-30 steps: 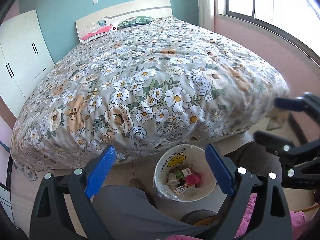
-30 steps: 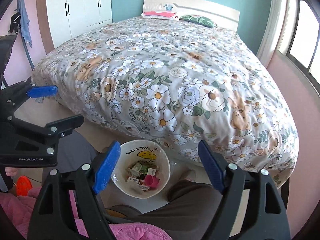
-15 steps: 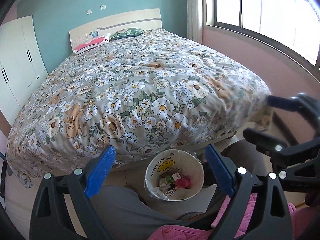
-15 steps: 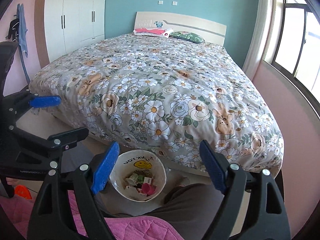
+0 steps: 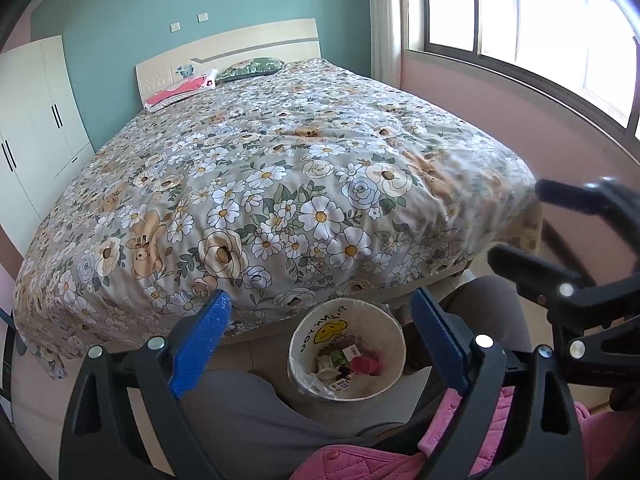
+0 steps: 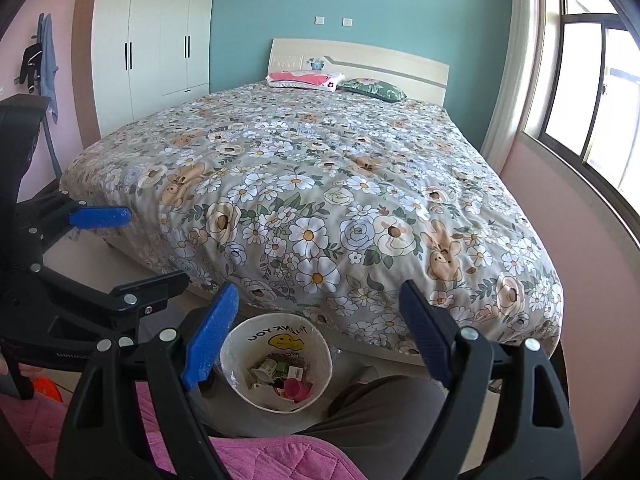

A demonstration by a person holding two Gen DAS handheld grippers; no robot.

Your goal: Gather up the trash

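Observation:
A white waste bin (image 5: 304, 344) with a yellow smiley print stands on the floor at the foot of the bed. It holds small cartons, wrappers and a pink cup (image 5: 364, 366). My left gripper (image 5: 318, 304) hangs above and in front of it, open, with nothing between its blue pads. My right gripper (image 6: 318, 292) is open too and empty, with the bin (image 6: 240, 344) seen low between its fingers. Each gripper shows at the edge of the other's view: the right gripper (image 5: 520, 224) on the right, the left gripper (image 6: 154, 248) on the left.
A wide bed (image 5: 280, 168) with a flowered quilt fills the middle, two pillows at its head. A white wardrobe (image 6: 152, 52) stands at the left and a window (image 5: 540, 20) at the right. A person's grey-trousered knees (image 5: 248, 412) flank the bin, with pink quilted fabric (image 6: 260, 460) below.
Both grippers have risen and drawn back from the bin, which now looks smaller and lower in both views. More wall and window show. Both stay open and empty.

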